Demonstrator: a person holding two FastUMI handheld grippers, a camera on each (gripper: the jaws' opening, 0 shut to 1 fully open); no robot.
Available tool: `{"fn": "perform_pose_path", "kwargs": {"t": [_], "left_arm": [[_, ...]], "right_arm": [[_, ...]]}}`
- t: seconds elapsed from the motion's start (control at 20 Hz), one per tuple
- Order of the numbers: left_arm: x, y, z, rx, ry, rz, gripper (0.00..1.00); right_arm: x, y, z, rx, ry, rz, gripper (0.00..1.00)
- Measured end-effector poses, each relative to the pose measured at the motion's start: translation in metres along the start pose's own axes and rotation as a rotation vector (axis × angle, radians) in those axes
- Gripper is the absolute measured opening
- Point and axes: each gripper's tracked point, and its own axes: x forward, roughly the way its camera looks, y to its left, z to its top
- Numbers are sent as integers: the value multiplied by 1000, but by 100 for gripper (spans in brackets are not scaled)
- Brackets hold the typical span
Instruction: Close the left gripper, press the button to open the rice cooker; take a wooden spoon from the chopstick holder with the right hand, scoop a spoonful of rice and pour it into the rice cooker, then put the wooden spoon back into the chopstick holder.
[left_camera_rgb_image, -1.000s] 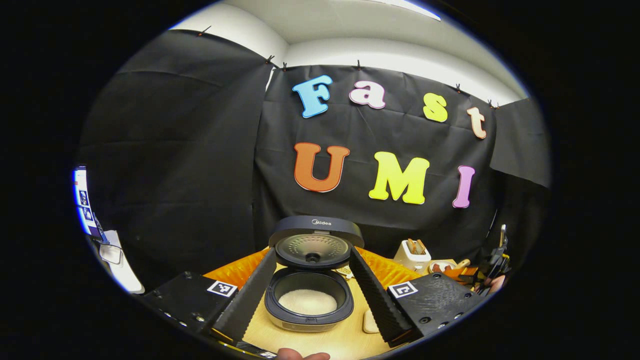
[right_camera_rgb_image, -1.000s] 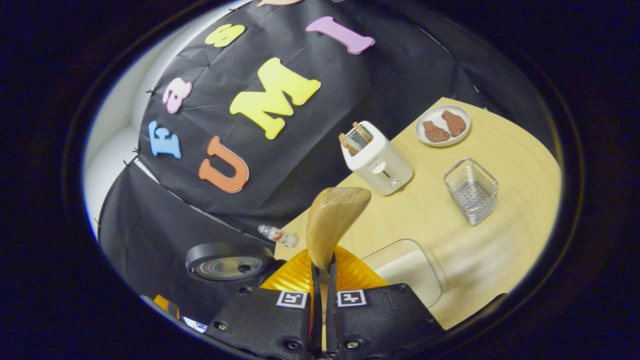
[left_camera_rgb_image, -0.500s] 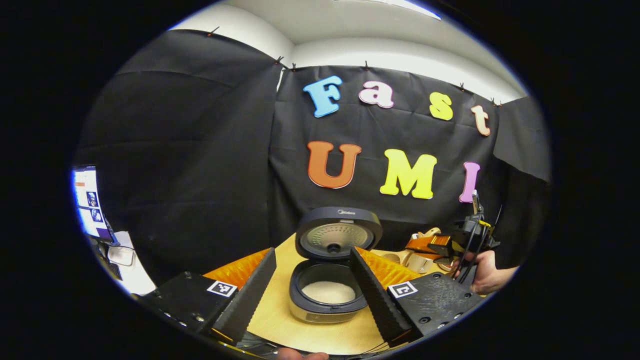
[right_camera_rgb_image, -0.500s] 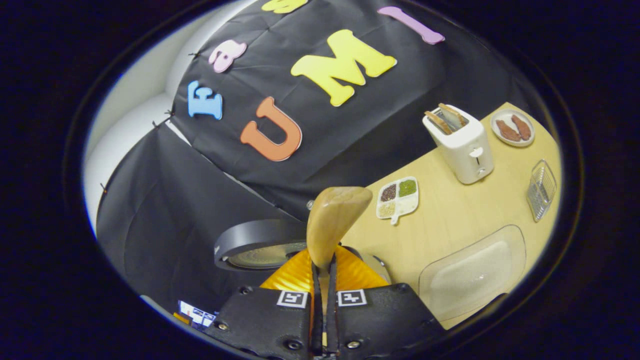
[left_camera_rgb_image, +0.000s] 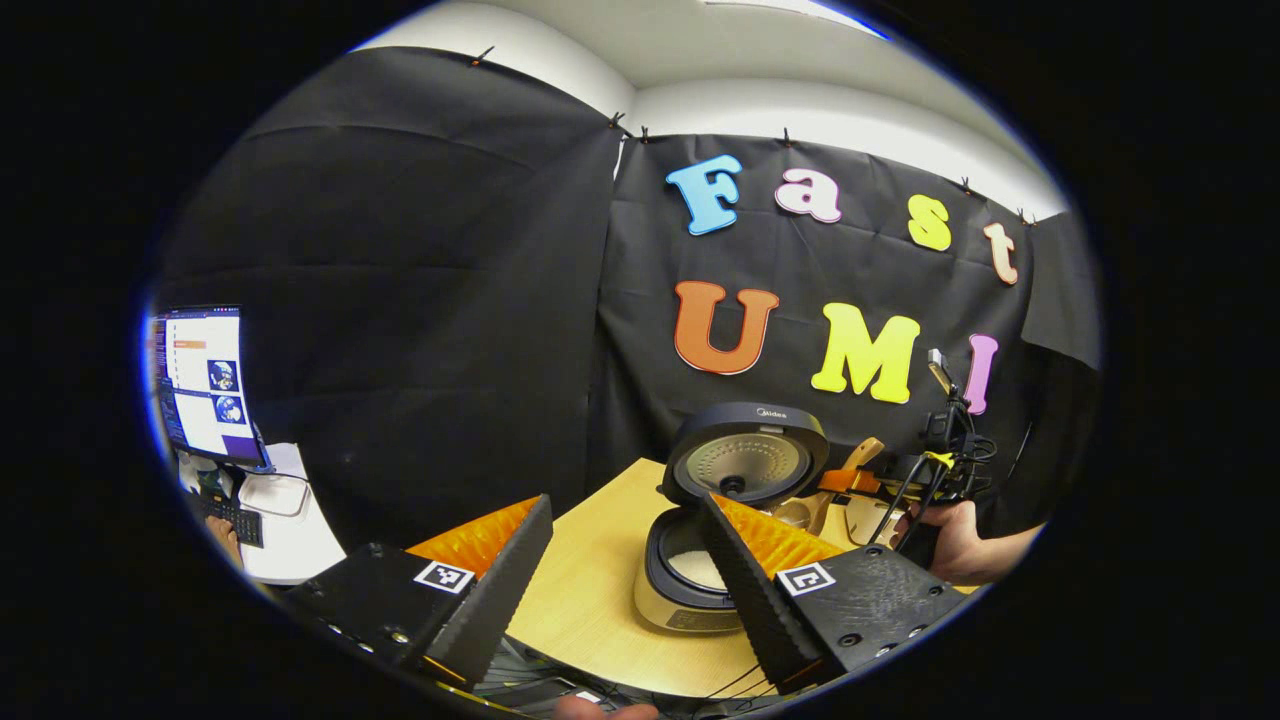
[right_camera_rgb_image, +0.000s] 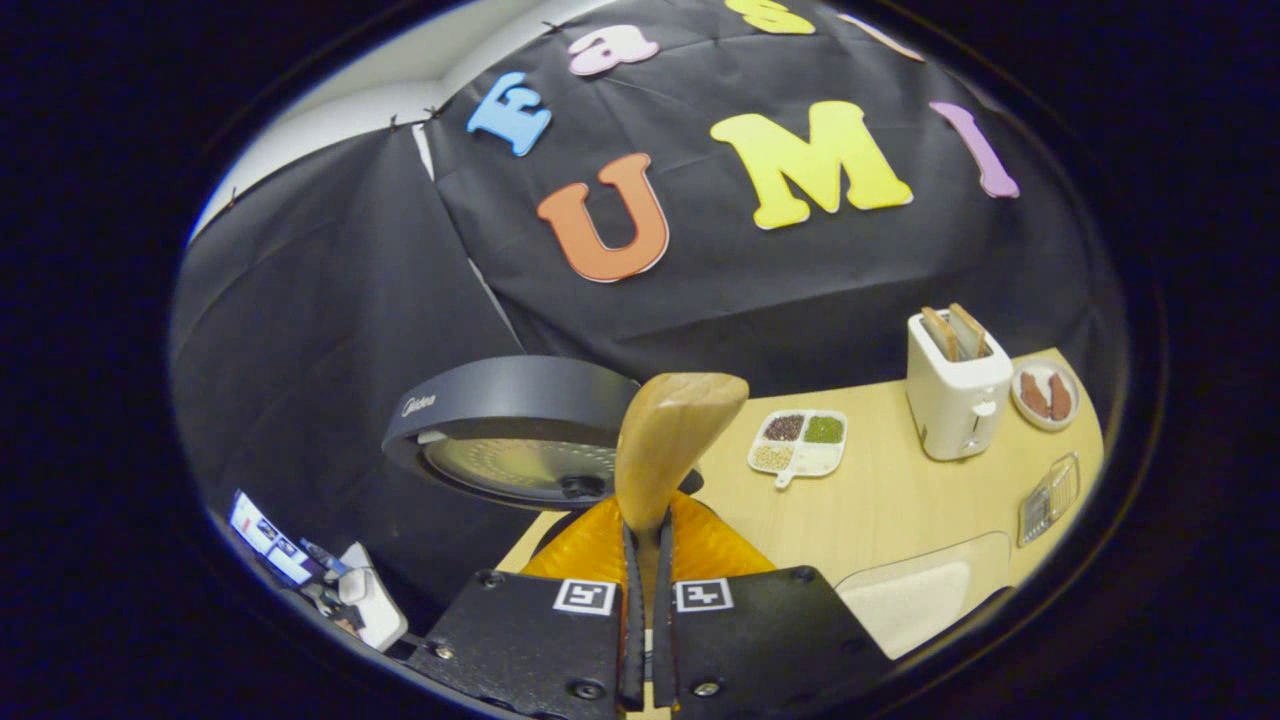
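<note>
Rice cooker (left_camera_rgb_image: 715, 560) sits open on the tabletop (left_camera_rgb_image: 600, 600) with rice inside, so, judging by that, only returning the wooden spoon (right_camera_rgb_image: 672, 440), pinched in the closed right claw (right_camera_rgb_image: 646, 560), remains; left claw (left_camera_rgb_image: 630, 560) gapes empty.

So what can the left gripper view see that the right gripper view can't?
The left gripper view looks down into the rice cooker, where white rice lies in the pot, and catches a person's hand farther off. The right gripper view has the toaster, a divided dish of grains, a small plate and the wire chopstick holder. Both see the cooker's raised lid, the wooden spoon and the table.
</note>
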Motion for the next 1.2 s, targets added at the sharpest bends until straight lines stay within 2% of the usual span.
{"fn": "perform_pose_path", "kwargs": {"t": [0.5, 0.85, 1.0, 1.2], "left_arm": [[-2, 3, 2, 9, -6, -12, 95], [-4, 8, 1, -3, -7, 1, 95], [-3, 7, 2, -3, -8, 4, 95], [-5, 4, 6, -2, -10, 0, 95]], "right_arm": [[5, 30, 5, -379, -70, -25, 9], [-1, 58, 12, -678, -155, -7, 9], [-5, 66, 9, -731, -172, 16, 8], [-11, 68, 10, -714, -170, 28, 8]]}}
